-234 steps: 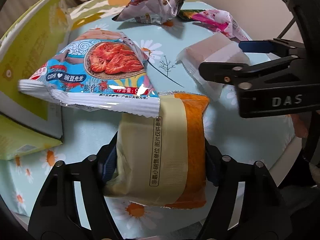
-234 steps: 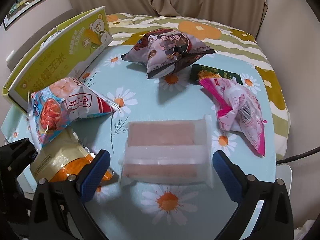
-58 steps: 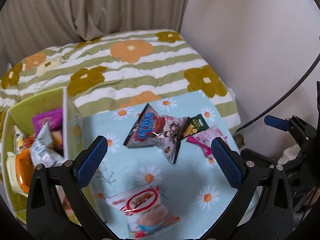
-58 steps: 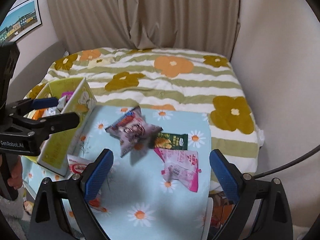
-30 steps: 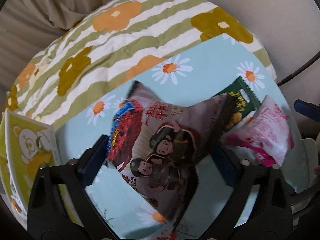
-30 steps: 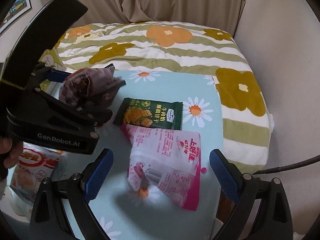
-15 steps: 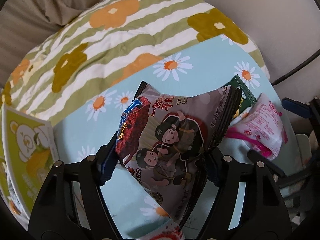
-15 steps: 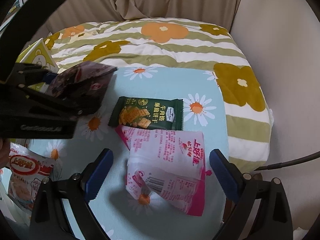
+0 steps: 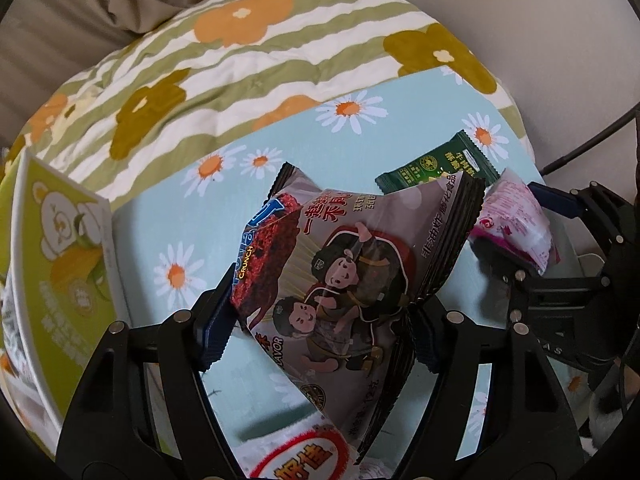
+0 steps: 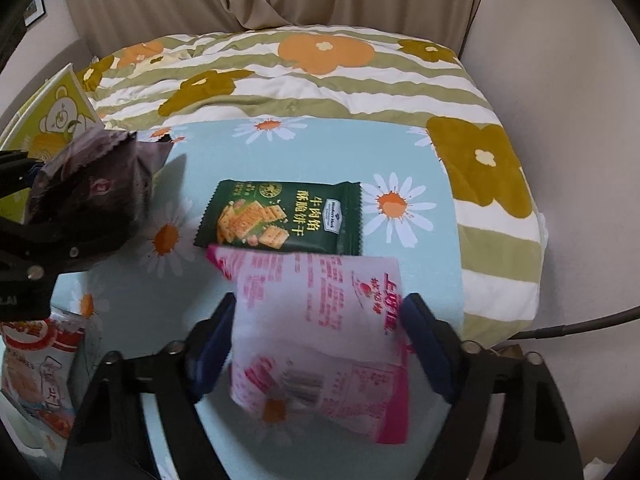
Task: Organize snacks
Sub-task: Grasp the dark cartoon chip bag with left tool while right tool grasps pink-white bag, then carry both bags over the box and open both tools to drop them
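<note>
Snacks on daisy-print table point(image 10: 320, 152), two being picked at once. L gripper point(image 9: 320, 320) is closed on grey bag point(image 9: 340, 280), pads biting its lower sides; bag looks lifted clear of the cloth, tilted, top corner toward 1 o'clock. R gripper point(image 10: 316, 344) straddles pink bag point(image 10: 320, 320), pads touching or just beside both edges; blurred, so cannot tell whether the grip is complete or the bag is off the table.

Doing the step well (judgement): both bags are air-filled and slippery, so squeeze enough to hold w/o bursting; keep the grey bag level while carrying it to box point(image 9: 60, 280) at 9 o'clock. For the pink bag, close fully before lifting, and lift straight so its far edge, which touches or overlaps green pack point(image 10: 280, 216) at 12 o'clock, does not drag that pack along.

View differences: L wrist view shows grey bag's printed front and pad contact, plus box wall w/ bear print; pink bag is mostly hidden behind the grey one at 3 o'clock. R wrist view shows green pack whole, pink bag's full face, and red-white bag point(image 10: 32, 360) at 8 o'clock, of which L view catches only a cropped bit at 6 o'clock. Box interior is not visible in either.
</note>
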A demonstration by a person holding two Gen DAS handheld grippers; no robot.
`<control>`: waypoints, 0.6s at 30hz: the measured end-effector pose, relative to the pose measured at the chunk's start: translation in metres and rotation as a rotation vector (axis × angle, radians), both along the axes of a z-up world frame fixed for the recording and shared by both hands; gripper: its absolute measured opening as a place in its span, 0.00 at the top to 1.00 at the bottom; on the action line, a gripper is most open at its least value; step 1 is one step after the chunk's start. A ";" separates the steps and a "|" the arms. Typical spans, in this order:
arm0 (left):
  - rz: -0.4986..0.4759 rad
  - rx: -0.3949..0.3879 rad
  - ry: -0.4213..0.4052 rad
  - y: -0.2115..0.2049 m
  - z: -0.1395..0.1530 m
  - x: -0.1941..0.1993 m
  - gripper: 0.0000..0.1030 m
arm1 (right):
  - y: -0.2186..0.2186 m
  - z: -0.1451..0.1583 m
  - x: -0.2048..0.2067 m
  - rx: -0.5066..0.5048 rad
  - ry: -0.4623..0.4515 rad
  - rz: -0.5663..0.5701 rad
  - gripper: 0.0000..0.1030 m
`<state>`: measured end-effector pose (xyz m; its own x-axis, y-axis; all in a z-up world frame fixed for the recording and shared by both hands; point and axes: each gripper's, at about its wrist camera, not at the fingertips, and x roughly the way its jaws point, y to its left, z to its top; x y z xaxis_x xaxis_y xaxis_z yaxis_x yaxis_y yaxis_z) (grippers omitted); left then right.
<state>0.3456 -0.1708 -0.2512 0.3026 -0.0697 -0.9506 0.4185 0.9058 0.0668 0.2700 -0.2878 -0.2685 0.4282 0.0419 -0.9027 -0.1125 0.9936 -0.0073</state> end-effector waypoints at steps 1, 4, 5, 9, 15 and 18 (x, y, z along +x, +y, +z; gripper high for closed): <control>0.003 -0.001 -0.003 0.000 0.002 -0.002 0.32 | 0.000 0.001 -0.001 -0.002 -0.003 0.001 0.36; 0.013 -0.008 -0.018 0.000 0.009 -0.008 0.32 | -0.001 0.005 -0.004 0.002 -0.012 0.002 0.44; 0.016 -0.011 -0.024 -0.001 0.013 -0.010 0.32 | -0.002 0.007 -0.006 0.012 -0.012 0.000 0.46; 0.034 -0.023 -0.054 0.000 0.030 -0.018 0.32 | -0.006 0.016 -0.012 0.037 -0.015 0.001 0.51; 0.095 -0.067 -0.125 0.010 0.073 -0.036 0.32 | -0.008 0.054 -0.021 0.063 -0.060 0.027 0.52; 0.146 -0.092 -0.173 0.025 0.103 -0.046 0.32 | -0.003 0.079 -0.021 0.086 -0.090 0.054 0.53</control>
